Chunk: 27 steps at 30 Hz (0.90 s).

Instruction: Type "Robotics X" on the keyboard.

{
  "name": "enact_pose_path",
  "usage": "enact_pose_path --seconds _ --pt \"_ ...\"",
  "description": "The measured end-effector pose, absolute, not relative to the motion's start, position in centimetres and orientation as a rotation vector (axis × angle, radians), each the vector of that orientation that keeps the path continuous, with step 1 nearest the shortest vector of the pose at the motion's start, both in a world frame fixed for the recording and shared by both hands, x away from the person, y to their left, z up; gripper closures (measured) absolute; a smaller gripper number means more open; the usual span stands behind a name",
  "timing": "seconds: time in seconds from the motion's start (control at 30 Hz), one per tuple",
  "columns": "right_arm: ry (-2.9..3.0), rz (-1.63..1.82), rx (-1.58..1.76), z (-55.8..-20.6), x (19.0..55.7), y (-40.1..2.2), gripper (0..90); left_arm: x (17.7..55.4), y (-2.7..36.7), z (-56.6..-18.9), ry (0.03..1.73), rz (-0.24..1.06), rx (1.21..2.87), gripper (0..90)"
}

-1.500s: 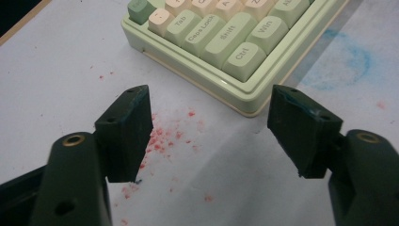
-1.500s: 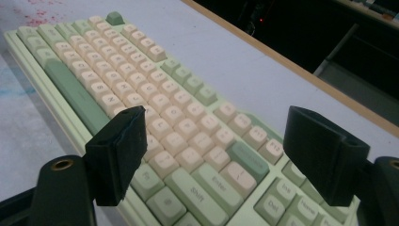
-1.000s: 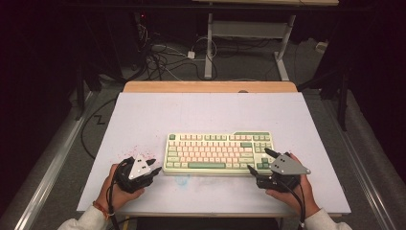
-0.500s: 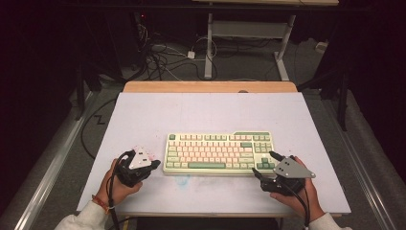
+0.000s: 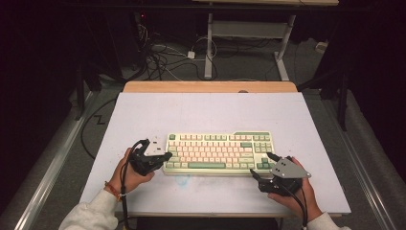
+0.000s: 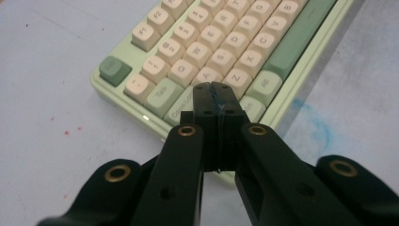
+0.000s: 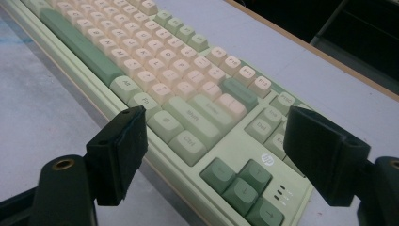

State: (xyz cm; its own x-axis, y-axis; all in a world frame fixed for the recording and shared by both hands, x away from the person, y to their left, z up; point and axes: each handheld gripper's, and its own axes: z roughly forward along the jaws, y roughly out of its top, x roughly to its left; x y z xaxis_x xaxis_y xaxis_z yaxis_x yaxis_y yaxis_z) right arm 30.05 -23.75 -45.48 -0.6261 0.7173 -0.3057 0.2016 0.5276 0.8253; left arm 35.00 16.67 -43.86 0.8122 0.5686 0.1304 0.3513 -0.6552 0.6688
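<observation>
**Two grippers flank a keyboard**

A pale green keyboard point(image 5: 219, 154) lies at the middle of the white table point(image 5: 210, 110). The left gripper point(image 5: 163, 157), its jaws having just closed and now pressed together with nothing between them, hovers over the keyboard's lower left corner keys. The right gripper point(image 5: 259, 165), jaws spread wide, sits at the keyboard's lower right corner, near the arrow keys point(image 7: 244, 186).

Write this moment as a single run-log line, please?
left claw: shut, empty, over keyboard left end | right claw: open, empty, at keyboard's right front corner | table: keyboard lying flat
</observation>
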Motion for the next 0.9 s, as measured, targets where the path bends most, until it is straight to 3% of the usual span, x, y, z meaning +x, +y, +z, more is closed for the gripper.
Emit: enact_pose_path --seconds 0.5,0.9 --pt "2.115 1.001 0.742 -45.5 30.2 -23.8 22.8 37.1 11.6 -44.3 0.575 0.378 2.390 88.1" --pt "2.129 1.002 0.730 -45.6 30.2 -23.8 22.9 37.5 9.7 -45.0 0.535 0.356 2.422 88.0"
